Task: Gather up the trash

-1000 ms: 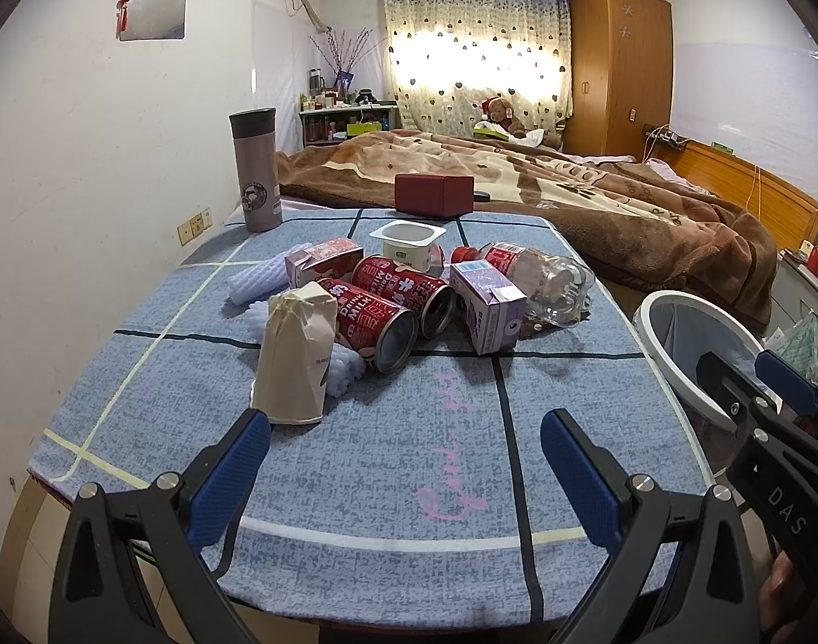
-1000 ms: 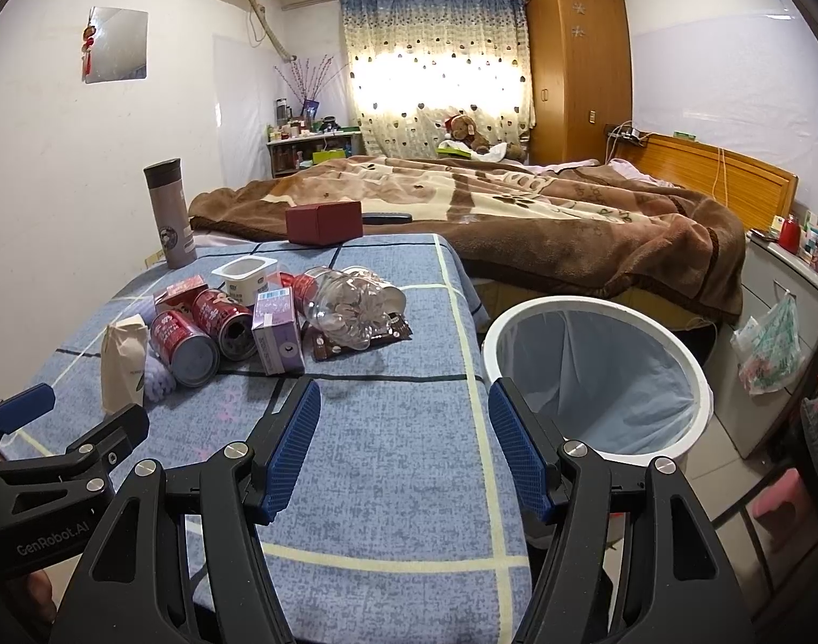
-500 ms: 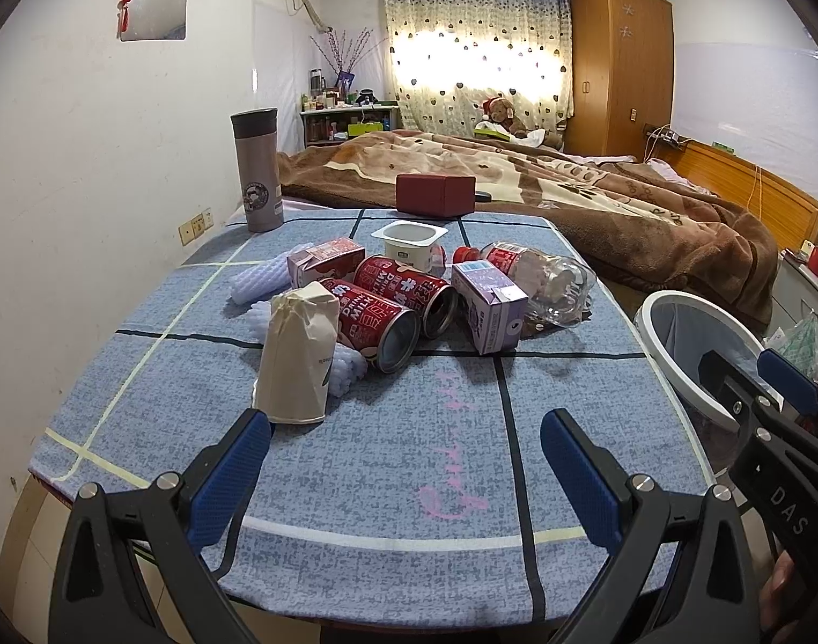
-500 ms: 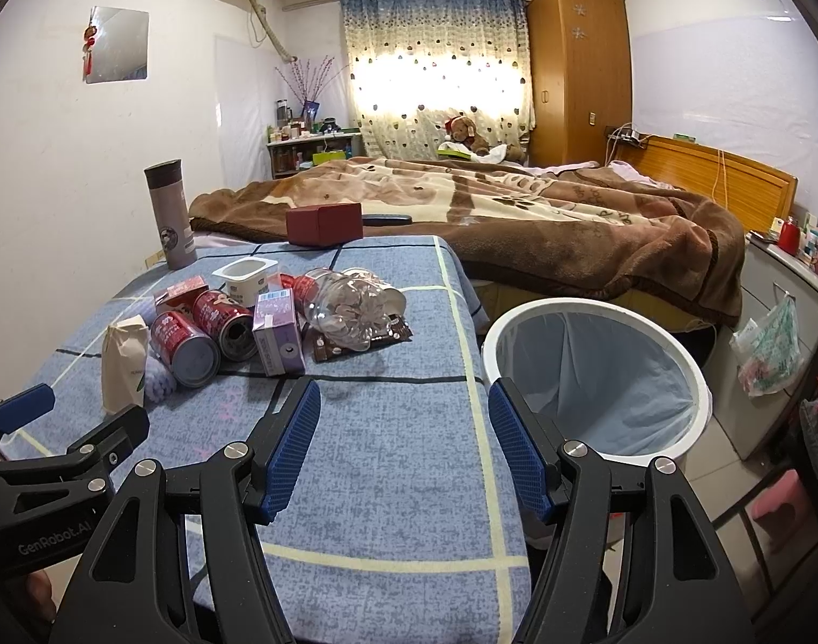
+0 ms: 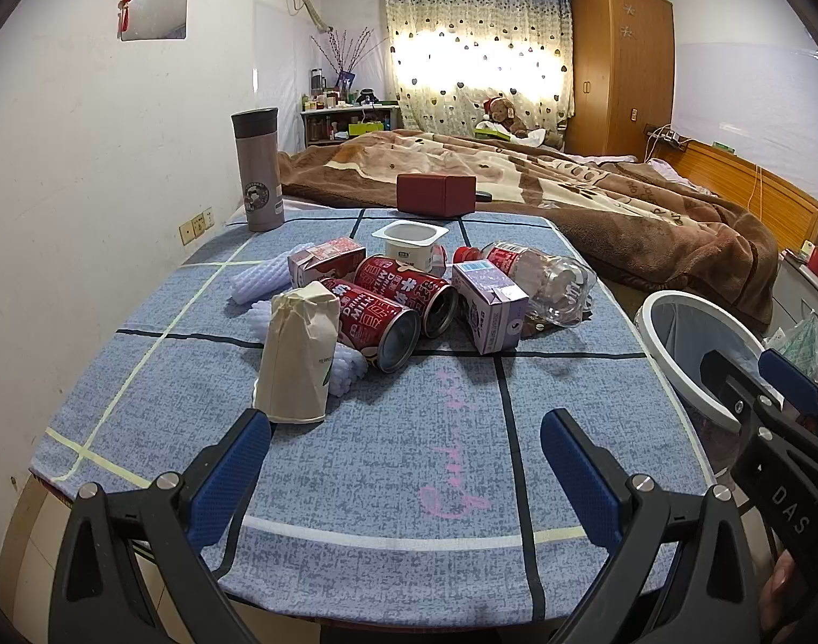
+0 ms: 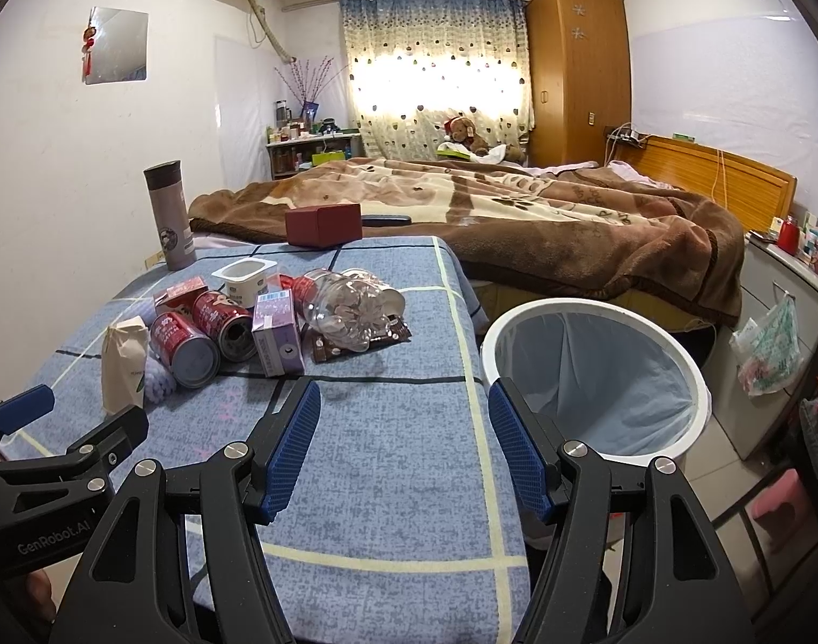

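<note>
A trash pile lies mid-table: a beige paper bag (image 5: 299,354), two red cans (image 5: 379,324), a purple carton (image 5: 489,306), a red carton (image 5: 325,263), a white yogurt cup (image 5: 409,239), a crushed clear bottle (image 5: 543,279) and white foam netting (image 5: 253,284). A brown wrapper (image 6: 355,346) lies under the bottle. A white bin (image 6: 596,375) with a blue liner stands right of the table. My left gripper (image 5: 406,448) is open and empty, short of the pile. My right gripper (image 6: 403,429) is open and empty over the table's right edge.
The table has a blue checked cloth (image 5: 462,429). A grey thermos (image 5: 258,177) and a dark red box (image 5: 435,193) stand at its far end. A bed with a brown blanket (image 6: 516,220) lies beyond. A white wall runs along the left.
Both grippers have barely moved; the views shift only slightly. Nothing on the table has moved.
</note>
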`<act>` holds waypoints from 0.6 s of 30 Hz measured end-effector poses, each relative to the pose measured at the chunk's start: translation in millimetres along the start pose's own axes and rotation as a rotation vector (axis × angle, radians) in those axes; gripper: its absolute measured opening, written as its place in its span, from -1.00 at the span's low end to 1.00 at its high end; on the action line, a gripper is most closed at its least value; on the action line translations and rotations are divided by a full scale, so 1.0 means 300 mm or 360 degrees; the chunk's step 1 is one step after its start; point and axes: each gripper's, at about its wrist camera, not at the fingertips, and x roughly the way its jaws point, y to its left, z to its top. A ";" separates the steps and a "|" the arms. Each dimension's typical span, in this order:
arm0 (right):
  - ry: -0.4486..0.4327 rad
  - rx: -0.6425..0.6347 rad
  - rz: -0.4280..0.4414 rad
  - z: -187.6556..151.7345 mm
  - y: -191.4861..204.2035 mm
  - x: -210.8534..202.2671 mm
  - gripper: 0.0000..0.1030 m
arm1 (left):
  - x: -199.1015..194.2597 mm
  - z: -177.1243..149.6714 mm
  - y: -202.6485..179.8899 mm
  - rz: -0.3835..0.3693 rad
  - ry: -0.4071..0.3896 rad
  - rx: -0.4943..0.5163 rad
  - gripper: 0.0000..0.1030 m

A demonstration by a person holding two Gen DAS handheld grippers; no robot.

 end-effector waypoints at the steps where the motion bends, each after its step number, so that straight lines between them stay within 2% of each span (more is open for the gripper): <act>1: 0.0003 -0.0002 0.0001 0.000 0.001 0.002 0.30 | 0.001 0.000 0.001 0.0001 0.0000 0.0000 0.99; 12: 0.0013 -0.0008 0.0013 -0.002 -0.001 0.013 0.30 | 0.008 -0.003 0.010 0.0004 0.0003 0.0004 0.99; 18: 0.0028 0.0010 0.0077 0.004 -0.025 0.054 0.30 | 0.055 -0.001 0.051 -0.0028 0.0088 -0.0041 0.99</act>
